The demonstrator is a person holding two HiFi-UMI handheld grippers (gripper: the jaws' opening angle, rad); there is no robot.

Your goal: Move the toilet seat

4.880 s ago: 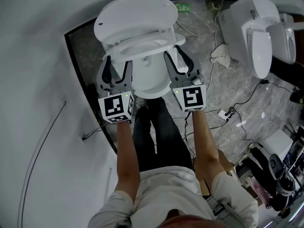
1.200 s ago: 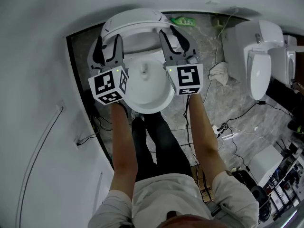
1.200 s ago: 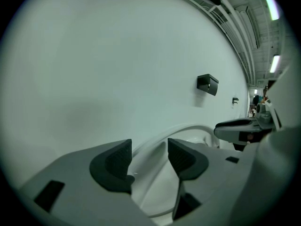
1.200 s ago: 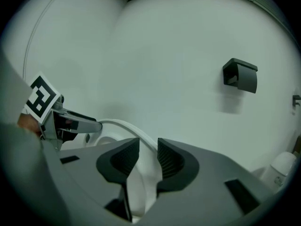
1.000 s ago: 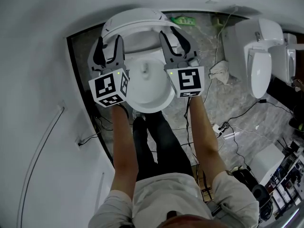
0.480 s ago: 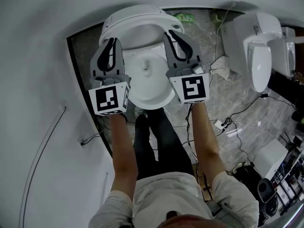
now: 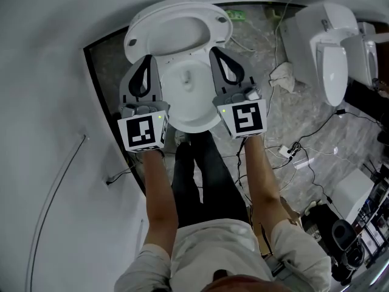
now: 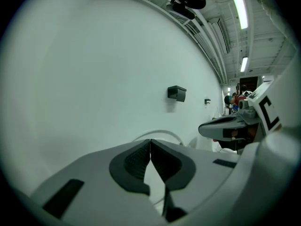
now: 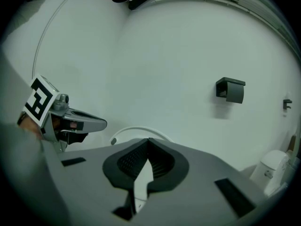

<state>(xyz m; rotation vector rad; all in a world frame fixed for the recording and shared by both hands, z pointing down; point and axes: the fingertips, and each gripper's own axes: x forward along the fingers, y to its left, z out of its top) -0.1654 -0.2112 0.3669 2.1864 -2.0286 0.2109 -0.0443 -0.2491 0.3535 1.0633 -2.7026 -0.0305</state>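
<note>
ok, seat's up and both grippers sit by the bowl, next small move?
Probably draw both back clear of the toilet: the seat stands raised, and the left gripper and right gripper are shut on nothing beside the bowl.

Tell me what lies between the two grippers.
In the head view, the white ceramic toilet bowl lies between the left gripper and the right gripper.

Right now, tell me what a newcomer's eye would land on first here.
The white ceramic toilet sits at top centre of the head view, its white seat raised. Flanking the bowl are the grey left gripper and the right gripper, fingers just closed on nothing, each carrying a black-and-white marker cube.
</note>
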